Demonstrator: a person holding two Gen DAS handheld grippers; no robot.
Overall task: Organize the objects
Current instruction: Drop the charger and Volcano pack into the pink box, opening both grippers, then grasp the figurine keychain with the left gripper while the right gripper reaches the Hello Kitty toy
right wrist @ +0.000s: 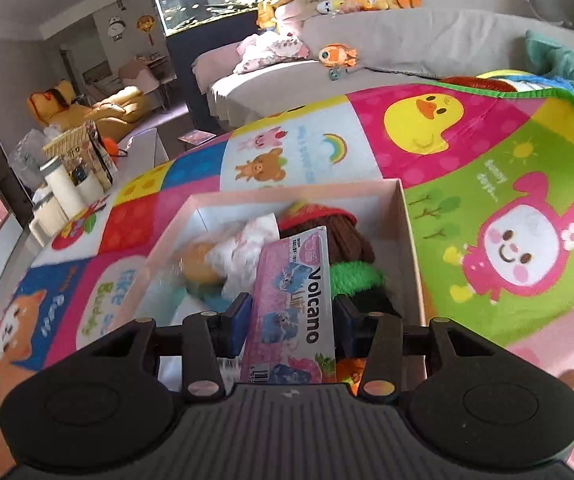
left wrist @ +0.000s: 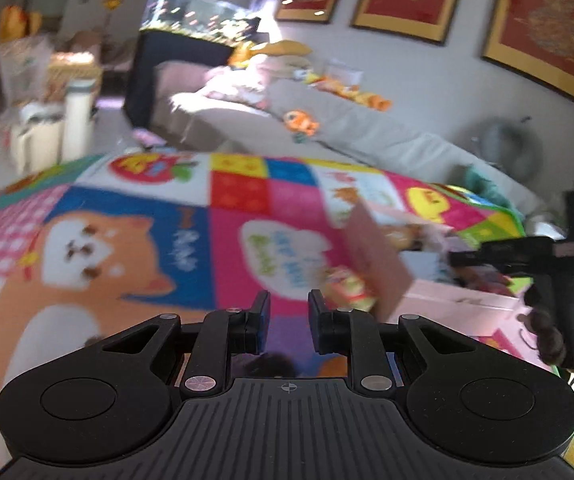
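Right hand-held gripper (right wrist: 293, 322) clamps a pink flat cardboard packet printed "Volcano" (right wrist: 293, 304), poised over an open pale pink cardboard box (right wrist: 411, 240) of plush toys. Left hand-held gripper (left wrist: 288, 322) has jaws drawn to their narrowest, nothing between them, above a colourful patchwork cartoon play mat (left wrist: 127, 240). The box sits on this mat.

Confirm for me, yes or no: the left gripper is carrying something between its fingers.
No. In the left wrist view the left gripper has nothing between its fingers, only the colourful play mat showing through the gap.
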